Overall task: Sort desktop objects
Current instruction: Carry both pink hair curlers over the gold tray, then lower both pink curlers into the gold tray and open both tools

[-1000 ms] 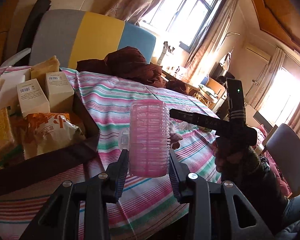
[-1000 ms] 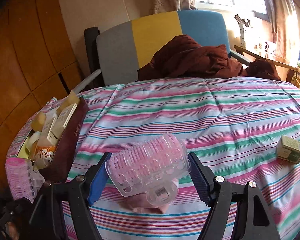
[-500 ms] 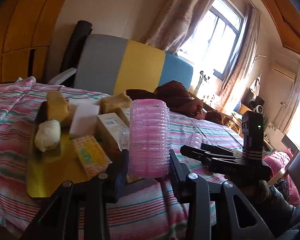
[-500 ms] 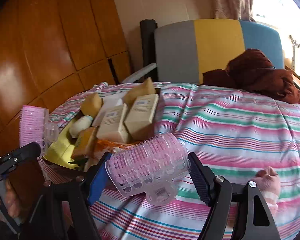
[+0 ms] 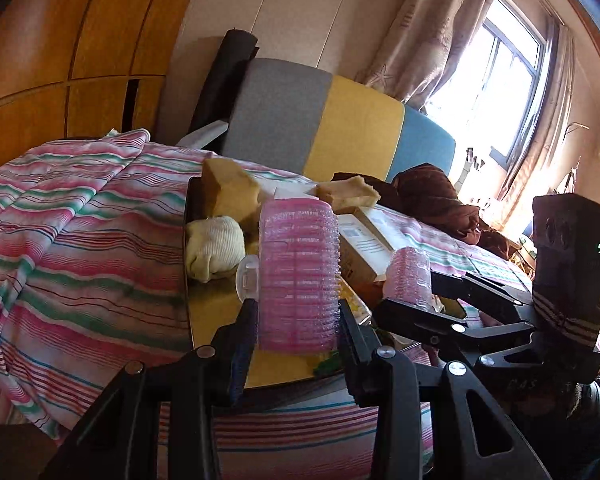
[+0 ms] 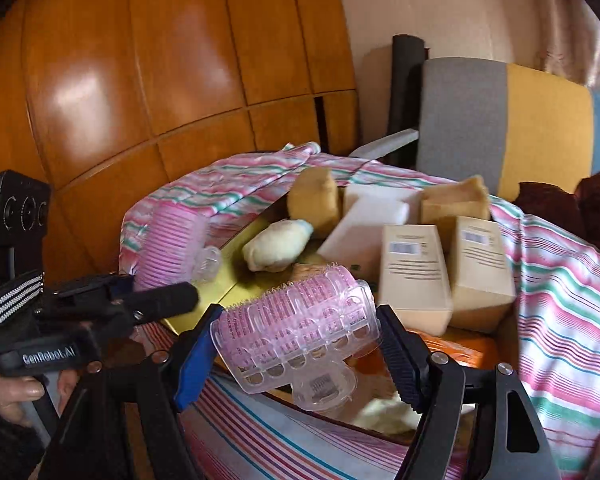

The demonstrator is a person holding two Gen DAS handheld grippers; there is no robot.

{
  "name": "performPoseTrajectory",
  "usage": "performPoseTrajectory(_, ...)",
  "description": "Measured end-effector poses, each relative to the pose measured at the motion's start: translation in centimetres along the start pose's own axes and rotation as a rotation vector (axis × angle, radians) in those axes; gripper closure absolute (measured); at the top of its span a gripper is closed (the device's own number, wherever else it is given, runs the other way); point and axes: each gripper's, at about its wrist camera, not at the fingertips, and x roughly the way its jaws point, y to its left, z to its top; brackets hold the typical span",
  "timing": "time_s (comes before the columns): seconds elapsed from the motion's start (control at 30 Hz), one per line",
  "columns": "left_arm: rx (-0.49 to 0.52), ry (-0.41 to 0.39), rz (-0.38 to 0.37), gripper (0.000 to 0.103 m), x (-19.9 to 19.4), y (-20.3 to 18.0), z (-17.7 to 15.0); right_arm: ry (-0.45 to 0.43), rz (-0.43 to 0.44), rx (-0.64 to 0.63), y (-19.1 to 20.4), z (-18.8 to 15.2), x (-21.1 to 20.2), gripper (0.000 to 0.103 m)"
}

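Observation:
My left gripper (image 5: 298, 332) is shut on a pink hair roller (image 5: 298, 272), held upright above the near end of the open box (image 5: 220, 320). My right gripper (image 6: 300, 344) is shut on a second pink hair roller (image 6: 300, 328), held sideways with its clear clip below, over the box's near edge. Each view shows the other gripper: the right one (image 5: 420, 300) with its roller (image 5: 408, 276), the left one (image 6: 160, 296) with its roller (image 6: 172, 240). The box has a yellow floor (image 6: 228, 256).
The box holds yellow sponges (image 5: 228, 192), white blocks (image 6: 364, 220), two cream cartons (image 6: 416, 272), a rolled pale cloth (image 5: 214, 248) and an orange packet (image 6: 456, 344). It rests on a striped blanket (image 5: 80, 240). A grey, yellow and blue chair back (image 5: 320, 128) and brown clothing (image 5: 432, 196) lie behind.
Both grippers have swung left from the open blanket toward the box, each keeping its roller. The box now fills the middle of both views and the grippers hang over its near end.

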Motion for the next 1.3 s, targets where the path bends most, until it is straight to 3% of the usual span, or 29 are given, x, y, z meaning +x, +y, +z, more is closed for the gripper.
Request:
performPoseTrajectory(0.3,-0.065,0.04,-0.001,0.064,1.4,2.3,-0.6,0.01,-0.021,-0.059,1.3,0.1,3.0,0.027)
performPoseTrajectory(0.57,-0.16,-0.024,-0.015,0.063,-0.1,3.9,-0.4,0.018,0.001,-0.052,1.4,0.3,3.9,0.027)
performPoseTrajectory(0.93,-0.198,-0.039,-0.003,0.063,-0.4,4.8,-0.7,0.045,0.037,-0.073,2.5,0.5,5.7,0.026)
performPoseTrajectory(1.07,-0.223,-0.044,0.009,0.063,-0.6,5.4,-0.7,0.049,0.072,-0.059,2.6,0.4,6.0,0.022)
performPoseTrajectory(1.13,-0.235,-0.047,0.012,0.063,-0.7,5.8,-0.8,0.046,0.088,-0.048,2.5,0.3,6.1,0.015)
performPoseTrajectory(1.3,-0.239,-0.055,0.011,0.063,-1.0,5.8,-0.7,0.039,0.074,-0.002,1.4,0.0,5.5,0.014)
